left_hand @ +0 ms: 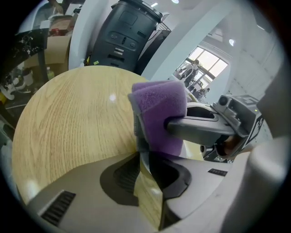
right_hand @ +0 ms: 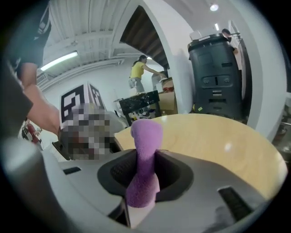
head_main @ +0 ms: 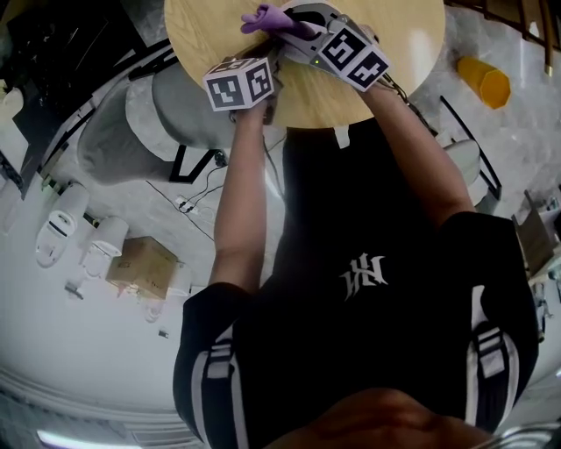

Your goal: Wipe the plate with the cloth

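Note:
My right gripper [head_main: 296,24] is shut on a purple cloth [head_main: 267,17] above the round wooden table [head_main: 412,53]. In the right gripper view the cloth [right_hand: 144,154] stands up between the jaws of that gripper [right_hand: 144,169]. My left gripper [head_main: 273,72] sits just left of it. In the left gripper view its jaws [left_hand: 146,170] are shut on a thin plate [left_hand: 149,195], seen edge-on with wood colour on its face. The cloth [left_hand: 161,113] wraps over the plate's upper rim. One right finger [left_hand: 200,126] presses it there. The head view hides the plate.
A black bin [left_hand: 125,36] stands beyond the table. A grey padded seat [head_main: 131,123], a cardboard box [head_main: 140,263] and white items lie on the floor at left, a yellow object [head_main: 484,81] at right. A person in a yellow top [right_hand: 136,75] stands far off.

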`<move>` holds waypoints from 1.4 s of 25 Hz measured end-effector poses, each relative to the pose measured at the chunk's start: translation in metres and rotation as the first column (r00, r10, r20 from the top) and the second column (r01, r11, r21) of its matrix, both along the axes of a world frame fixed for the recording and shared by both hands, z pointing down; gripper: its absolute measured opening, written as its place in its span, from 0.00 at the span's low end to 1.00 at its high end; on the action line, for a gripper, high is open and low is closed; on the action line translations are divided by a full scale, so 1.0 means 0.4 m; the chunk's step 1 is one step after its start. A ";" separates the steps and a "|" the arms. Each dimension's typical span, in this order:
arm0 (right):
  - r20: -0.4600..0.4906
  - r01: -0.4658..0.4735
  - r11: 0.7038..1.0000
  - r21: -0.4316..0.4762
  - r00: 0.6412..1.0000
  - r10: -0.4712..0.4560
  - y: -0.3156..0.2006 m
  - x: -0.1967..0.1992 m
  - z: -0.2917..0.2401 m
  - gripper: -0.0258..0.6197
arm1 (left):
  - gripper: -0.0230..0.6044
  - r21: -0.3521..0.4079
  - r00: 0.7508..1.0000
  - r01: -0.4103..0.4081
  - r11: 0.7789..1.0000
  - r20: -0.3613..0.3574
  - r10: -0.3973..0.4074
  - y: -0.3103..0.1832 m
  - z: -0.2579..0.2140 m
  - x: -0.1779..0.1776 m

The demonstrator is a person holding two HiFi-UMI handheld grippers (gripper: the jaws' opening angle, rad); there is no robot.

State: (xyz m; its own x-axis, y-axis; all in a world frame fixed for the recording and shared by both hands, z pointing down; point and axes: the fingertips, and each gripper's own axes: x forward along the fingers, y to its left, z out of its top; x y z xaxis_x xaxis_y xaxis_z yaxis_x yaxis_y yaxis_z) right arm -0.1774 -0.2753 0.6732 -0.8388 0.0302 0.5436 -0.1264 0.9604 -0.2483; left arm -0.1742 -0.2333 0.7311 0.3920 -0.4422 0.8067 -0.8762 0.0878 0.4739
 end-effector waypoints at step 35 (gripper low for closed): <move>-0.183 -0.059 0.995 0.081 0.980 0.073 -0.063 0.233 0.068 0.21 | 0.15 0.010 1.000 0.000 1.000 -0.009 0.000 0.002 0.006 0.001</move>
State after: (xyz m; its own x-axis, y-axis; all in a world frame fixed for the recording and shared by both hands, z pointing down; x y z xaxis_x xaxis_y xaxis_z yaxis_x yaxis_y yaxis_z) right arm -0.0843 -0.3005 0.7003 -0.7216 -0.0689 0.6889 -0.2275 0.9634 -0.1419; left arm -0.1739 -0.2327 0.7333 0.3994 -0.4504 0.7985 -0.8719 0.0825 0.4826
